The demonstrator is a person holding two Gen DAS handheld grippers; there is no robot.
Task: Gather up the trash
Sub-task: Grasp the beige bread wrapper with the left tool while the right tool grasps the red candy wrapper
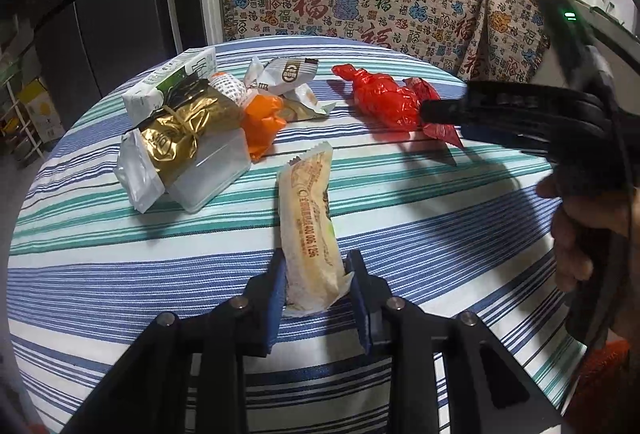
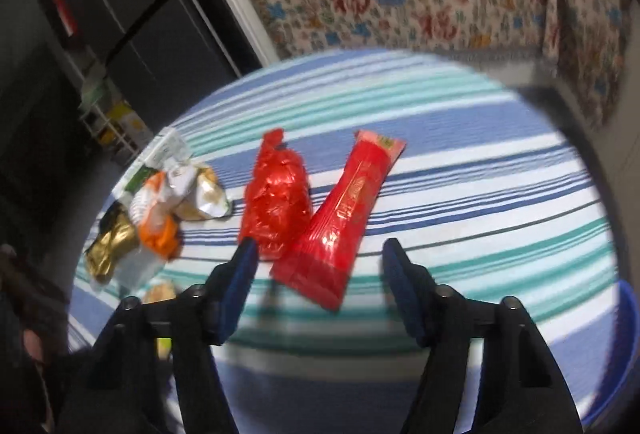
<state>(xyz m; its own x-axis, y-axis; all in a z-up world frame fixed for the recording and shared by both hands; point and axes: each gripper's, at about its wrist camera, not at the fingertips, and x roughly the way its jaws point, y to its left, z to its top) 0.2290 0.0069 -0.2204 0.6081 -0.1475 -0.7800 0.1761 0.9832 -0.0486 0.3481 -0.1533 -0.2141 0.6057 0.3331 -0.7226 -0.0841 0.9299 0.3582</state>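
Left gripper (image 1: 316, 280) clamped on beige snack wrapper (image 1: 310, 230), wrapper's far end lying on striped tablecloth (image 1: 420, 202). Right gripper (image 2: 316, 274) jaws apart, empty, red sachet (image 2: 340, 222) between the tips, beside red crumpled bag (image 2: 276, 194). Step: pickup of second piece. Next: close on sachet, lift.

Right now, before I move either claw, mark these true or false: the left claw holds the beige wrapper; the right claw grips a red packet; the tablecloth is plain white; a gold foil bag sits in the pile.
1. The left claw is shut on the long beige snack wrapper. True.
2. The right claw grips the flat red packet. False: its jaws stand open around it.
3. The tablecloth is plain white. False: blue, teal and white stripes.
4. A crumpled gold foil bag sits in the pile. True.
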